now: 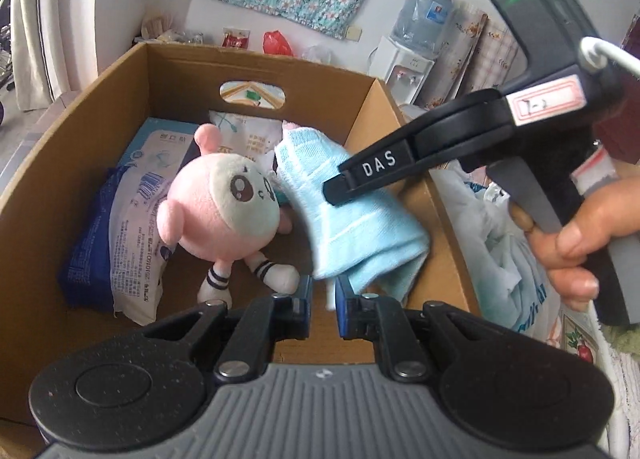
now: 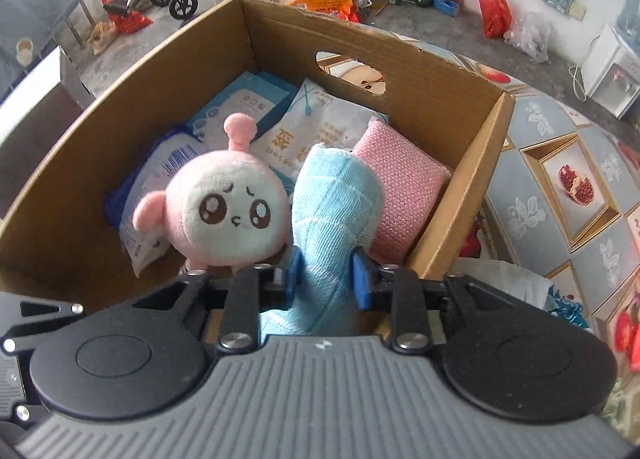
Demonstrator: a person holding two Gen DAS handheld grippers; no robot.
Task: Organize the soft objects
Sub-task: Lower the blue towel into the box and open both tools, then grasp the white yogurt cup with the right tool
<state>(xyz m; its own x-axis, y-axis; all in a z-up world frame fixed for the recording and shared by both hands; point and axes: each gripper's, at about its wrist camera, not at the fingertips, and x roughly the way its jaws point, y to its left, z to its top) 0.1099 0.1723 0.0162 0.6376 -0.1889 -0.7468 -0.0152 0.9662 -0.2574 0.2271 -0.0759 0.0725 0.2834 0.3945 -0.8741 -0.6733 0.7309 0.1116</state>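
A cardboard box [image 1: 100, 107] holds a pink plush toy [image 1: 218, 203], plastic packs [image 1: 132, 227] and a pink knitted sponge [image 2: 400, 195]. A light blue cloth [image 1: 360, 219] hangs in the box. My right gripper [image 2: 326, 273] is shut on the light blue cloth [image 2: 332, 211] above the box [image 2: 460, 195], beside the plush toy [image 2: 228, 211]. The right gripper also shows in the left wrist view [image 1: 340, 187], pinching the cloth. My left gripper [image 1: 323, 299] is nearly closed and empty, with the cloth's lower edge just in front of its fingertips.
A patterned tablecloth [image 2: 560, 179] lies under the box. A white-blue plastic bag [image 1: 500, 243] sits right of the box. A water dispenser [image 1: 416, 43] stands by the far wall. Clutter and bags lie on the floor [image 2: 400, 23] behind.
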